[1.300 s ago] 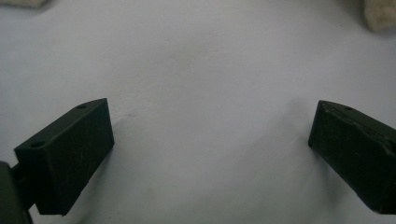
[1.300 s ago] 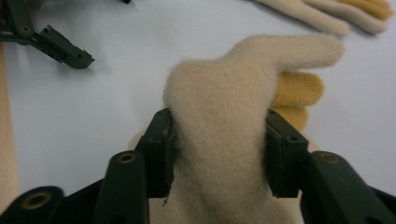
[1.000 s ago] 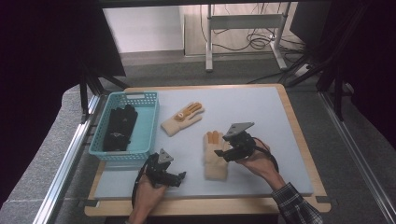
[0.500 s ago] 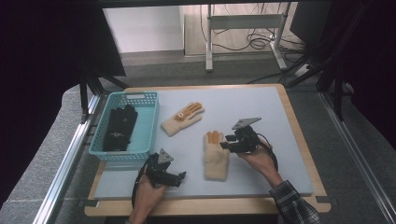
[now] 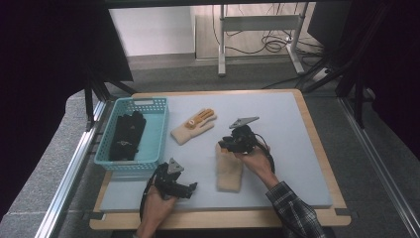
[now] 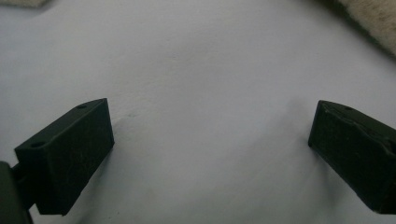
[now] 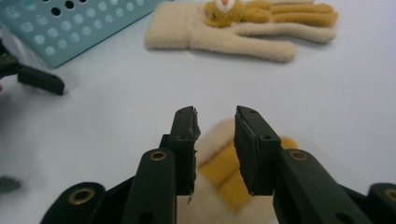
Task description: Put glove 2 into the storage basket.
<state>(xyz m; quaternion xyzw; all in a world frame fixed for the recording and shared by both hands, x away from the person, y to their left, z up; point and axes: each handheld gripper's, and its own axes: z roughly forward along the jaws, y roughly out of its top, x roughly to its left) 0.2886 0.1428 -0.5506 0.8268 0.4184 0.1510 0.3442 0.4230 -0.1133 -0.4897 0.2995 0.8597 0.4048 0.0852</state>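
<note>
A cream glove [image 5: 229, 171] with orange fingers lies on the grey mat, cuff toward me. My right gripper [image 5: 225, 145] hangs low over its finger end. In the right gripper view my right gripper [image 7: 215, 122] has its jaws a narrow gap apart, having just been closing. The glove's [image 7: 219, 168] orange part lies between and under them, and I see no pad pressing on it. A second cream glove [image 5: 193, 126] lies farther off, also seen as the far glove [image 7: 224, 35]. My left gripper [image 5: 190, 188] rests near the mat's front, wide open [image 6: 212, 126] over bare mat.
A teal basket [image 5: 148, 104] stands at the mat's left with black gloves [image 5: 126, 134] inside; its perforated wall [image 7: 70, 28] shows in the right gripper view. A wooden frame [image 5: 317, 129] borders the mat. The near glove's edge [image 6: 373, 18] shows at the top right of the left gripper view.
My right gripper has moved left over the near glove's finger end and its jaws have narrowed. The left gripper has stayed in place.
</note>
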